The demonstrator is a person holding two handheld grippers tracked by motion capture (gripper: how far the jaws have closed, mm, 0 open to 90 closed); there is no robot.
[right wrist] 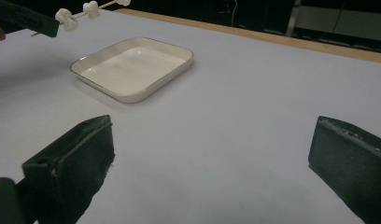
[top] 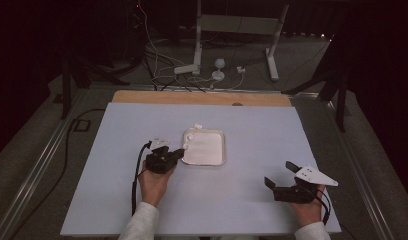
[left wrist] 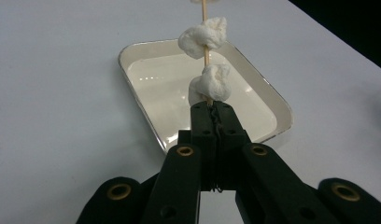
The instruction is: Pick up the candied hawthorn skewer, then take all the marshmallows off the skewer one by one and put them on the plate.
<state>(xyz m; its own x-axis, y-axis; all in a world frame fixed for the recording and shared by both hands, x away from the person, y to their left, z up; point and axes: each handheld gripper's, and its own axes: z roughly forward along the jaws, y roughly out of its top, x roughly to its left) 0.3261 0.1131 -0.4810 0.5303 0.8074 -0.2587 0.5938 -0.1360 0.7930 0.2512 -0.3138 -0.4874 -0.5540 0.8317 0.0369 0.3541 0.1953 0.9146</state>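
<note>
My left gripper (left wrist: 212, 109) clenches a thin wooden skewer of white marshmallows (left wrist: 206, 51) above the shallow cream enamel tray (left wrist: 146, 98); my right gripper (right wrist: 212, 154) gapes released

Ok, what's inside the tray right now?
The tray holds nothing: its glossy white floor lies bare. The skewer with white lumps, clamped in the left gripper, hangs above it. The lumps and jaws cover a small patch of floor.

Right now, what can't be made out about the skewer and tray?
- Skewer far end: cut off by the top edge in the left gripper view; too small in the high view.
- Skewer near end: hidden between the left gripper jaws.
- Marshmallow count: third piece cropped at the top edge.
- Tray: near corner hidden behind the jaws in the left gripper view.
</note>
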